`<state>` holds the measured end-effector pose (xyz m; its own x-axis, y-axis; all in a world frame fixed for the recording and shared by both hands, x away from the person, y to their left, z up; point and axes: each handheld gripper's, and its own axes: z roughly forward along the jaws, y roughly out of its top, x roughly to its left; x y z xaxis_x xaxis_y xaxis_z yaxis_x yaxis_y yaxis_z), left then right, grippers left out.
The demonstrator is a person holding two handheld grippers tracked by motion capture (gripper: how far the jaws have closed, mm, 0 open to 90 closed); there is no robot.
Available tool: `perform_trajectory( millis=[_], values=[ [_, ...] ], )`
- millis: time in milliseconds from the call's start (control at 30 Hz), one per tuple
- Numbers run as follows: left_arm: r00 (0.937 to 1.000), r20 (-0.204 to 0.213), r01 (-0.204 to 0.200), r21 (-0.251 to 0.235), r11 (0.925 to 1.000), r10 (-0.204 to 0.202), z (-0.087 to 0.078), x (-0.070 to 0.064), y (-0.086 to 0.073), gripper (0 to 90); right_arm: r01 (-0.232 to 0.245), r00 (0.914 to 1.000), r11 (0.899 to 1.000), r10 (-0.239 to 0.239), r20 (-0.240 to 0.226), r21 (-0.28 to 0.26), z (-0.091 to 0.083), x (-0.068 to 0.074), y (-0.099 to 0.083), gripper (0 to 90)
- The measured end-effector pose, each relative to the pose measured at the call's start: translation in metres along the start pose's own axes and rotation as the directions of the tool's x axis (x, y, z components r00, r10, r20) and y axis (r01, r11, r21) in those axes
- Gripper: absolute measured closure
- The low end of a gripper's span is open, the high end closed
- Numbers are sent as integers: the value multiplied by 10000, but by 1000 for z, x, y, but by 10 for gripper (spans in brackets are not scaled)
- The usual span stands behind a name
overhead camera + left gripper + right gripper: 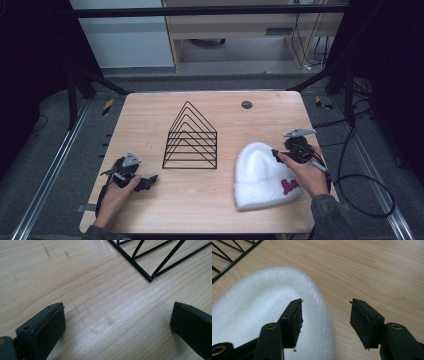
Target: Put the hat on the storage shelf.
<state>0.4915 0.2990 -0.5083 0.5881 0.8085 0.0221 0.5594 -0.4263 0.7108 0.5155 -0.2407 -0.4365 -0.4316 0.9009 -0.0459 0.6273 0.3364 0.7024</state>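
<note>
On table (150,115), right half: white hat (262,175) lying flat, crown pointing up-left, cuff toward near edge, red lettering on cuff by the right hand (305,175). Right gripper (276,155) at hat's right edge, upper part, held low over it. In right gripper view: jaws apart, nothing between them; one jaw over the fuzzy white hat (262,315), other over bare wood (374,272); gripper point (325,315) just at hat's rim. Contact with fabric unclear from here. Grey plate on top of right gripper, cable trailing off table's right side.

Left side, near front edge: left gripper (150,179) held by left hand (117,192), low on table, pointing right toward rack. Well apart from hat. In left gripper view: jaws spread wide, gripper (117,322) gripping nothing, plain wood below, pads (52,325) dark and worn at edges. Corner of rack (150,277) ahead, near but not touching.

Centre of table: black wire rack (191,140), triangular, standing upright, between the two grippers, just left of hat, not touching it. Rack corner also at top left of right gripper view (234,255).

Far edge: small dark round disc (246,104) in tabletop, well apart from everything.
</note>
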Motion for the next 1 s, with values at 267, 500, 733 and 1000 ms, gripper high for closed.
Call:
perform_trajectory(
  millis=[267, 500, 733, 1000],
  values=[
    [10000, 1, 5, 1, 10000, -5, 0, 0, 0, 0, -82, 9989, 9988, 104, -466, 481, 28, -2, 11, 470],
    [10000, -30, -30, -6, 10000, 30, -1, 0, -1, 0, -150, 9969, 9912, 249, -741, 1312, 60, 6, 9, 470],
    [10000, -37, -35, -11, 10000, 35, -1, -1, -1, 0, -250, 9906, 9909, 423, -1299, 1321, 62, 6, 5, 705],
    [9998, 124, -165, -1091, 9939, 179, -13, -7, 5, 33, 210, 9902, 9991, -156, -1388, 377, 34, 16, 6, 821]
  ],
)
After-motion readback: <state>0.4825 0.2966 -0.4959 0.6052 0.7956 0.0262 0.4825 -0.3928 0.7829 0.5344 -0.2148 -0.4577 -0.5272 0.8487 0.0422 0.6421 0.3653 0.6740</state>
